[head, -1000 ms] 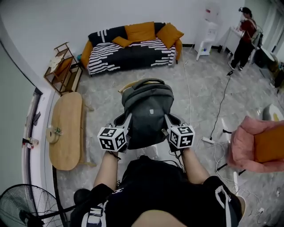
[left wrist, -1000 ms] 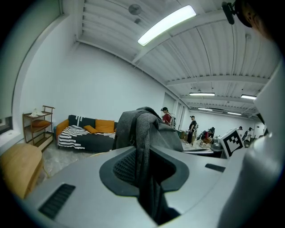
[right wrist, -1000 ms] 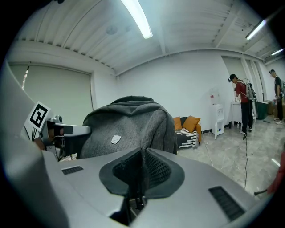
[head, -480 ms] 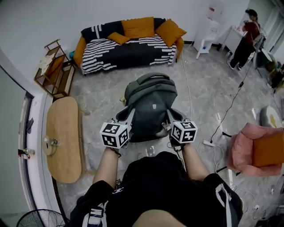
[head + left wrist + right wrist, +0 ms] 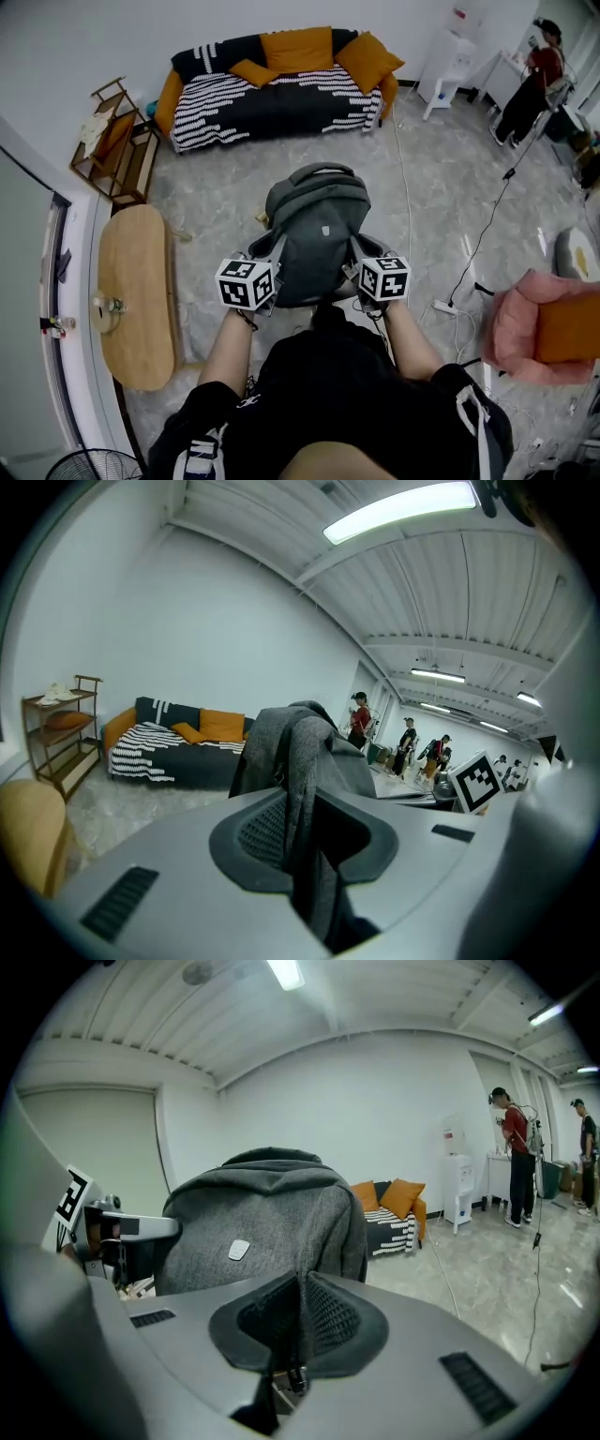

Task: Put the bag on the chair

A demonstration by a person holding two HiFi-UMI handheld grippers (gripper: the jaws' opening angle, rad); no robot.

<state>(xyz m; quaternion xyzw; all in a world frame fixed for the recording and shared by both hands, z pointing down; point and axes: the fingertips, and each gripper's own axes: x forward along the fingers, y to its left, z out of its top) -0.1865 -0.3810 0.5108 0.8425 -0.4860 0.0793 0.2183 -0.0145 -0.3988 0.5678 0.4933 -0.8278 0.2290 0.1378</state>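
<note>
A grey backpack (image 5: 316, 234) hangs upright in front of me, gripped on both sides. My left gripper (image 5: 266, 253) is shut on the bag's left strap. In the left gripper view that grey strap (image 5: 302, 789) runs down between the jaws. My right gripper (image 5: 360, 251) is shut on the bag's right edge. The right gripper view shows the bag (image 5: 253, 1227) filling the middle, with its fabric and a zipper pull pinched in the jaws. A sliver of light wood (image 5: 261, 217) shows at the bag's left edge. Whatever is under the bag is hidden.
A pink armchair (image 5: 525, 319) stands at the right. An oval wooden table (image 5: 136, 291) and a shelf (image 5: 117, 141) are at the left. A striped sofa (image 5: 281, 94) lines the far wall. Cables (image 5: 464, 272) cross the floor. A person (image 5: 536, 80) stands far right, and a fan (image 5: 94, 466) is near left.
The curved wooden chair back seen behind the bag a second ago is now covered by the bag. The view has shifted a little toward the sofa. Both grips are unchanged.
</note>
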